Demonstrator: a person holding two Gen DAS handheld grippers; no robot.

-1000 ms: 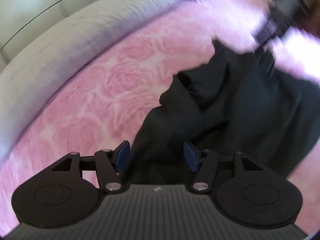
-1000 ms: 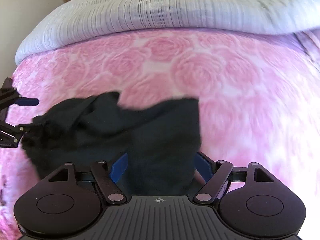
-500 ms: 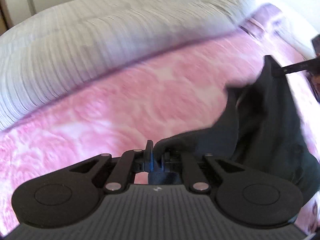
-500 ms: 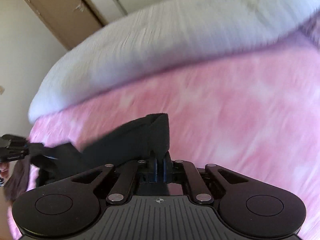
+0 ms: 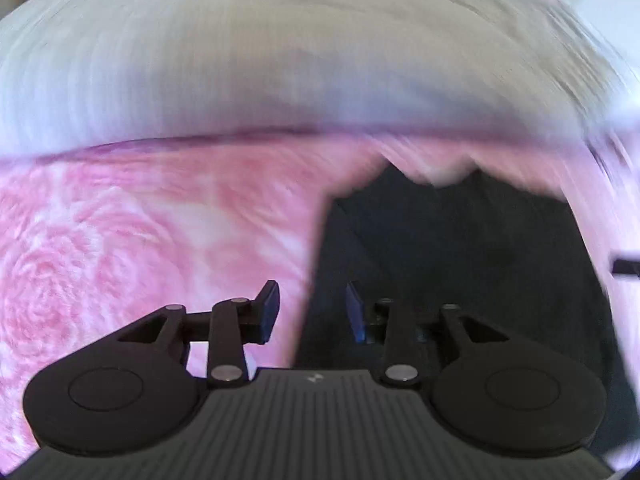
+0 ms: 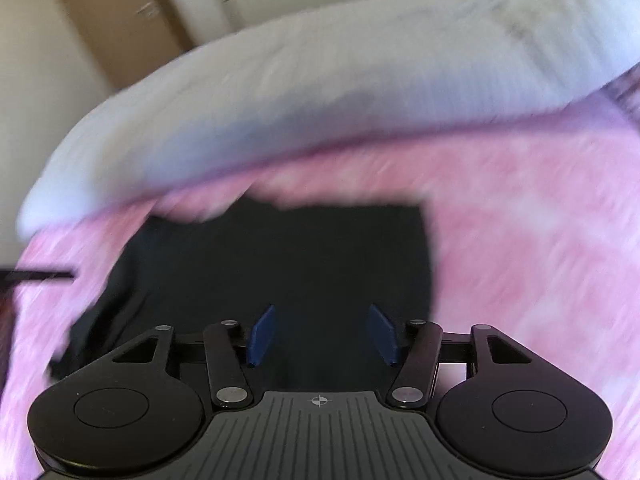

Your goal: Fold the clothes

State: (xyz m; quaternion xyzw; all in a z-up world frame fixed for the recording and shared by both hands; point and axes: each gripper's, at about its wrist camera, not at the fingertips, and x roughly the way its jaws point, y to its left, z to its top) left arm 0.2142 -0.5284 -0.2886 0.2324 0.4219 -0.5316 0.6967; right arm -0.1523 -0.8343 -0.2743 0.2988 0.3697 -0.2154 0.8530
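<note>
Lying flat on the bed (image 6: pixel 540 248), the dark garment (image 6: pixel 288 264) sits ahead of both spread, empty grippers, left gripper (image 5: pixel 312 308) and right gripper (image 6: pixel 322 334), ready for folding.

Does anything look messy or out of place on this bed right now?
Only slightly. The black garment lies fairly flat on the pink rose bedspread, but its far edge looks uneven and its left side is rumpled in the right wrist view. Both the left gripper and right gripper are open and hold nothing. Motion blur hides finer detail.
</note>
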